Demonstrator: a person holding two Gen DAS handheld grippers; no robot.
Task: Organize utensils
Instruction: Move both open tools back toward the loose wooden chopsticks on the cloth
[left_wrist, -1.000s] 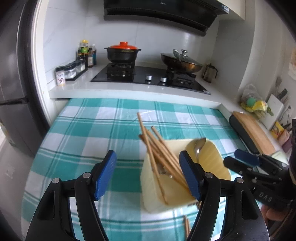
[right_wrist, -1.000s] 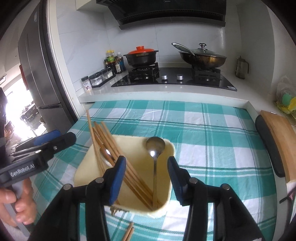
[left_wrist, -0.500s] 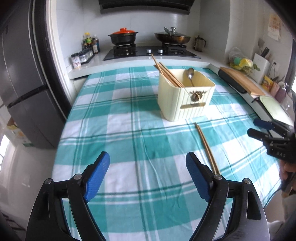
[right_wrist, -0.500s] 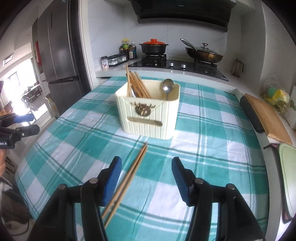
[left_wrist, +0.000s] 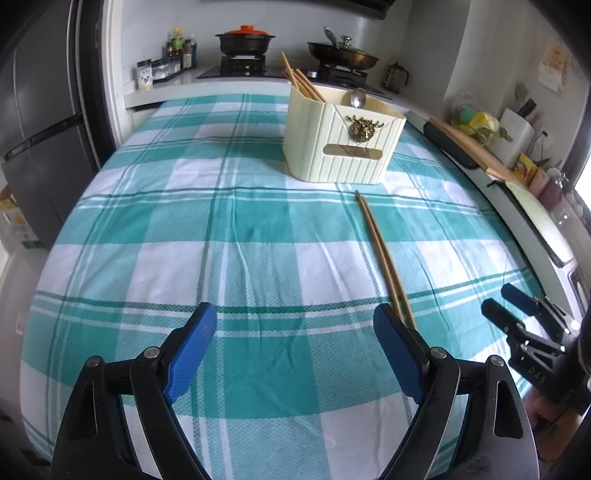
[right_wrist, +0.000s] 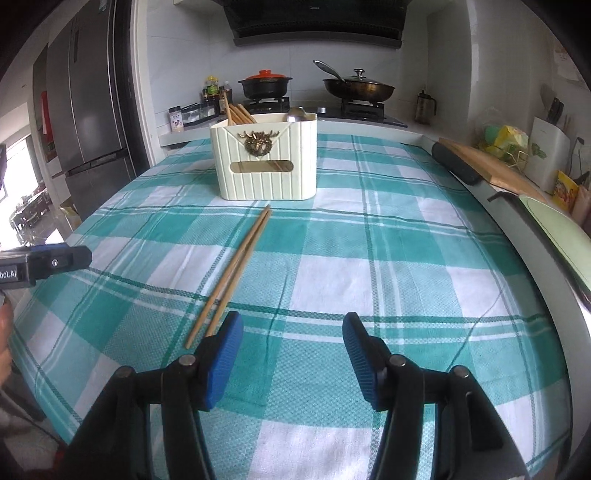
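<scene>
Both grippers are spread wide with nothing in them: the left gripper (left_wrist: 295, 350) and right gripper (right_wrist: 291, 356) hang over the near edge of the checked worktop (right_wrist: 369, 258). The cream utensil holder (right_wrist: 266, 162) stands further back, with chopsticks and a spoon (right_wrist: 297, 112) sticking out. One loose pair of chopsticks (right_wrist: 236, 266) lies just in front of the holder, pointing towards the grippers.

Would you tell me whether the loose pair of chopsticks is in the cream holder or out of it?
Out. The pair of chopsticks lies flat on the checked tablecloth in front of the cream holder, apart from it; neither gripper holds it.
</scene>
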